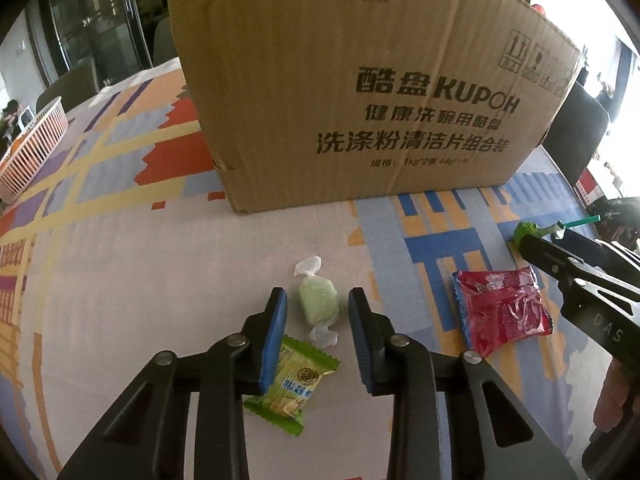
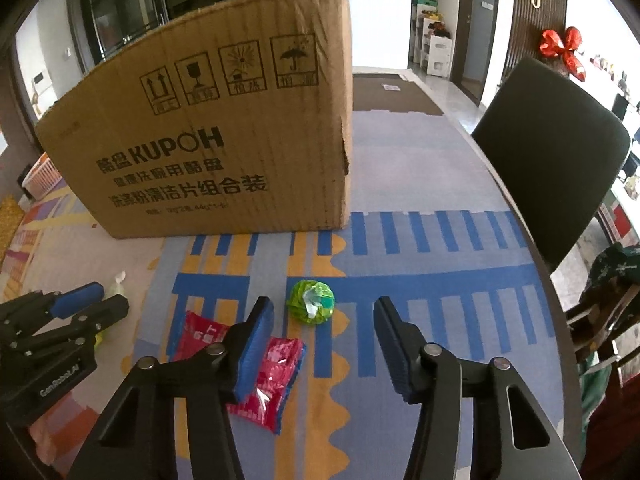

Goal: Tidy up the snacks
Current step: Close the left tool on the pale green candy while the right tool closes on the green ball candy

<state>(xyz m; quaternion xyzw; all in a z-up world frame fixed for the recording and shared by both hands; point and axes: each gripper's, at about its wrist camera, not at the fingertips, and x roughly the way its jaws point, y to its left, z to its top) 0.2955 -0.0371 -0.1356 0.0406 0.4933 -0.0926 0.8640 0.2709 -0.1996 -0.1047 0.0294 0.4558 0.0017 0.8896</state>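
My left gripper [image 1: 318, 300] is open with a pale green wrapped candy [image 1: 319, 304] lying on the cloth between its fingertips. A green-yellow snack packet [image 1: 290, 386] lies under its left finger. A red snack packet [image 1: 502, 310] lies to the right; it also shows in the right wrist view [image 2: 272, 376], partly under my right gripper's left finger. My right gripper [image 2: 324, 312] is open, with a green crumpled foil ball [image 2: 312, 301] just beyond its fingertips. A large cardboard box [image 1: 360, 80] stands behind the snacks, also seen in the right wrist view [image 2: 224, 152].
A patterned tablecloth [image 1: 120, 240] covers the table. A pink slatted basket [image 1: 32, 152] sits at the far left edge. A dark chair [image 2: 560, 152] stands at the table's right side. The left gripper shows in the right wrist view [image 2: 80, 304].
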